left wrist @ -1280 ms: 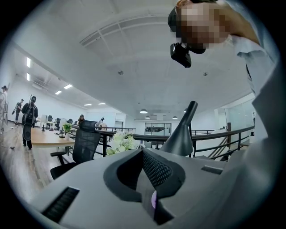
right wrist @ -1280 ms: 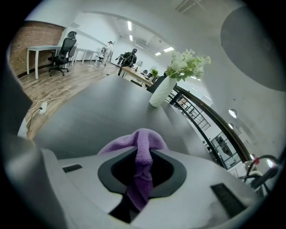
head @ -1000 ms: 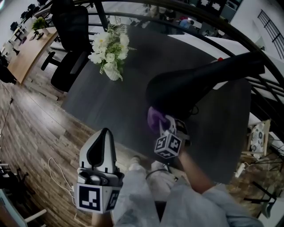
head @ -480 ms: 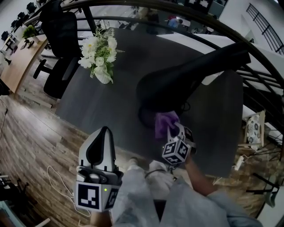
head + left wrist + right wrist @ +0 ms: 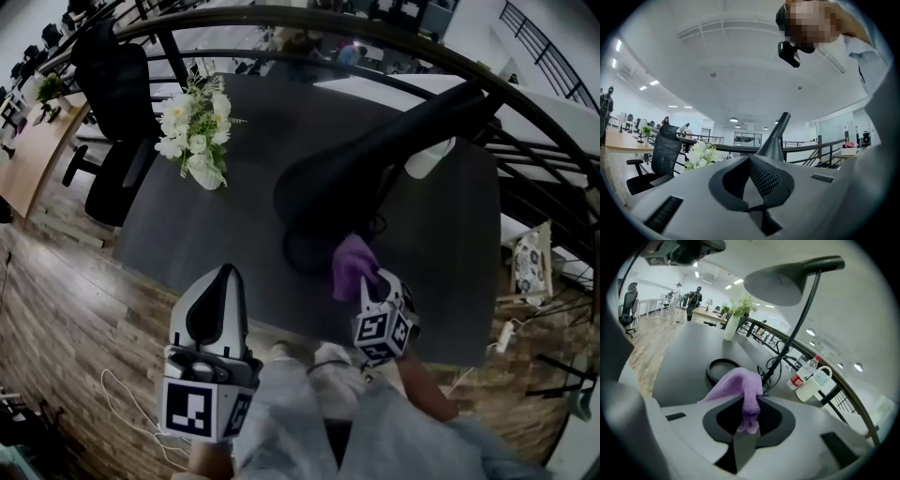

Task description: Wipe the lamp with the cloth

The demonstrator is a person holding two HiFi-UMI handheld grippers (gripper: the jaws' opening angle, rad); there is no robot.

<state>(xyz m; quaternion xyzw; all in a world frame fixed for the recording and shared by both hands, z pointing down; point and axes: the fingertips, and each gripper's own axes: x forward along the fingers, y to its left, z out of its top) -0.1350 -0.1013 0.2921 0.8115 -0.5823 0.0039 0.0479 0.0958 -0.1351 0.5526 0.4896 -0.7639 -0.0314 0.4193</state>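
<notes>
Now: we hold the purple cloth [image 5: 352, 264] in the right hand-held gripper [image 5: 364, 281], jaws clamped on one fold and the rest bunched ahead of the tips, over the near part of the dark surface [image 5: 234, 225].
Lamp: the black lamp [image 5: 328, 187] leans its shade over the surface, with the round base [image 5: 302, 251] set just beyond and left of the cloth. In the right gripper view the shade [image 5: 780, 284] hangs well above the cloth [image 5: 740, 385], and nothing shows the two touching.
Left hand-held gripper [image 5: 221, 277]: jaws together with nothing between them, held off the near edge above the wooden floor, well apart from the lamp.
Step in hand: by our reading, the cloth is between passes rather than on the lamp.
Next move: it calls for lifting the cloth to the shade or sliding it forward onto the base, then pressing lightly so the lamp does not tip.
Edges: the near edge of the surface runs just under the right hand-held gripper; a railing [image 5: 525, 150] bounds the far side.
Open room: bare surface lies left of the base, towards the flowers [image 5: 197, 141]. To the right, a cable [image 5: 776, 364], a bottle [image 5: 802, 373] and a white jug [image 5: 816, 380] crowd the lamp's foot.
</notes>
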